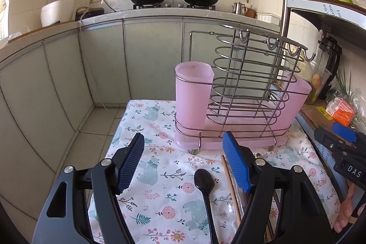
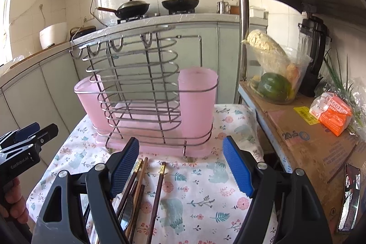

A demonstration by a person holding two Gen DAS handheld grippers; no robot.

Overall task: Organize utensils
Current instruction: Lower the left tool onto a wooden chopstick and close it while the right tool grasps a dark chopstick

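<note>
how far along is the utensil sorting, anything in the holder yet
Nothing looks done: both pink cups of the wire rack look empty. Nothing is in hand either; the left gripper and right gripper are open. Left to do: the black spoon and chopsticks lie on the floral cloth.

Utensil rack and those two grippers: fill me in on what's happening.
A person holds both grippers above a floral tablecloth. The left gripper and right gripper are open and empty. A black spoon and chopsticks lie loose before the wire rack, whose pink cups show no utensils.
</note>
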